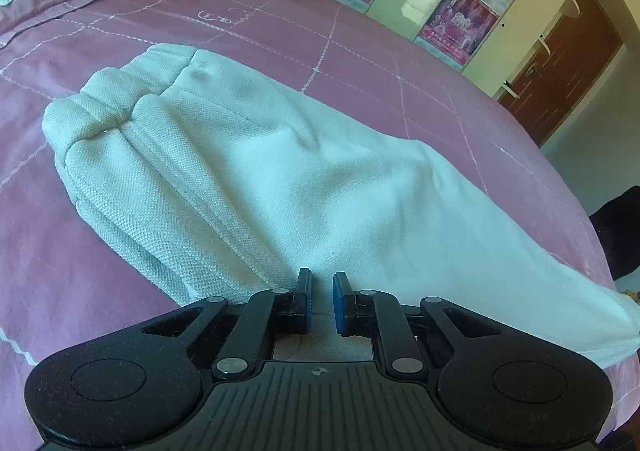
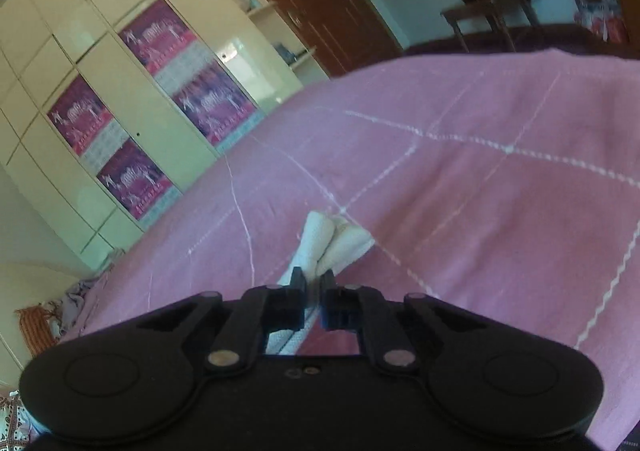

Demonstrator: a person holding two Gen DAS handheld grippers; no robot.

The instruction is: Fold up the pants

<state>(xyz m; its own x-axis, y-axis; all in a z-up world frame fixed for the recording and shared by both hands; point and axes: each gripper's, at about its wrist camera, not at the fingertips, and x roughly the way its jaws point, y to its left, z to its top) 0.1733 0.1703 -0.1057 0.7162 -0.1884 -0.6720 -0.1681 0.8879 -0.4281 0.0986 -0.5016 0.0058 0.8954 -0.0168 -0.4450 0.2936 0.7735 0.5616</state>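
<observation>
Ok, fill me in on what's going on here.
A person is folding white pants on a pink bedspread, with a handheld claw in each hand. The left claw is shut on the near edge of the pants, which lie spread out ahead of it. The right claw is shut on a bunched end of the white fabric, low over the bed. No fold looks finished yet.

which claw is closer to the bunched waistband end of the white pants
Neither view settles it. The left claw is shut on the pants at the near edge, the waistband far ahead. The right claw grips a bunched white end I can't identify.
</observation>
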